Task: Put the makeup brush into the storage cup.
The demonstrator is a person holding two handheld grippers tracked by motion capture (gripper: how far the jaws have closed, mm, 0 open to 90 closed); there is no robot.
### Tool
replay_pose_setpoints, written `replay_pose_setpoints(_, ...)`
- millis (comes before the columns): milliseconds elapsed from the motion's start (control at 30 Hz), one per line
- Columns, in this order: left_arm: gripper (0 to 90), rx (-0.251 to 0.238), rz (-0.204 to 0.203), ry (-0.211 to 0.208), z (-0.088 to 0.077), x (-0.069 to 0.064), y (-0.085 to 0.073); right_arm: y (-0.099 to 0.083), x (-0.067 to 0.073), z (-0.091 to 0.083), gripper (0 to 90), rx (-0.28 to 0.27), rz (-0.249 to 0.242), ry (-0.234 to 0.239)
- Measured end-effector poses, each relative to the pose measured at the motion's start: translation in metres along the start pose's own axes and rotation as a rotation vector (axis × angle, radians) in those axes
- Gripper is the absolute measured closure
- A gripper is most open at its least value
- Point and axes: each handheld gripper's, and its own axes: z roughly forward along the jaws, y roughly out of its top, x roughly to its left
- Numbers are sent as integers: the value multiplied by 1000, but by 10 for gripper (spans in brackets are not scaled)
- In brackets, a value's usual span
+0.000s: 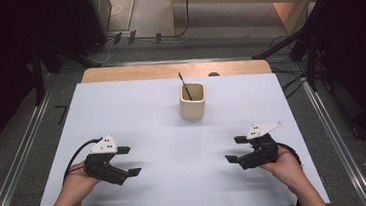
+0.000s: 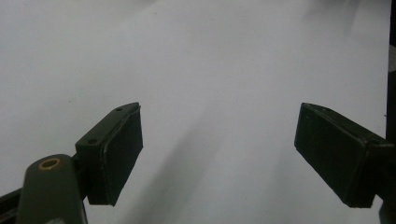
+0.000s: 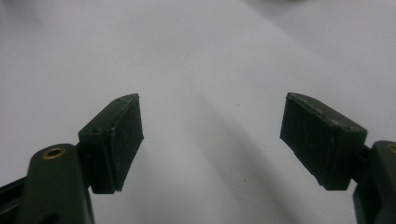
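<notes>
Stick (image 1: 184, 84) mostly hidden inside cup (image 1: 192, 102); just its dark upper end pokes above the rim, too thin to say if it's a pen, brush or straw. It leans up and toward the far left, long axis close to upright, lower end sunk in the cup near the back wall. Cup stands upright, opening up, at the far middle of the white counter (image 1: 136, 112), whose near edge is cut off by the person's forearms. Left gripper (image 1: 130, 161) sits at near left, right gripper (image 1: 234, 148) at near right, both aimed inward at each other and held low over the sheet, each well apart from the cup, which lies farther out between them. Left fingers (image 2: 122, 149) spread wide, released, nothing but bare sheet between them in the left gripper view. Right fingers (image 3: 121, 140) likewise released and wide apart, bare sheet beyond them in the right gripper view.
</notes>
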Motion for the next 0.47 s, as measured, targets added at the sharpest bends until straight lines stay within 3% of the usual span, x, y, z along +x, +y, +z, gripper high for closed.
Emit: replay_pose_setpoints(467, 157, 16, 1, 2, -1, 1, 0, 0, 0, 0, 222, 6, -1, 0)
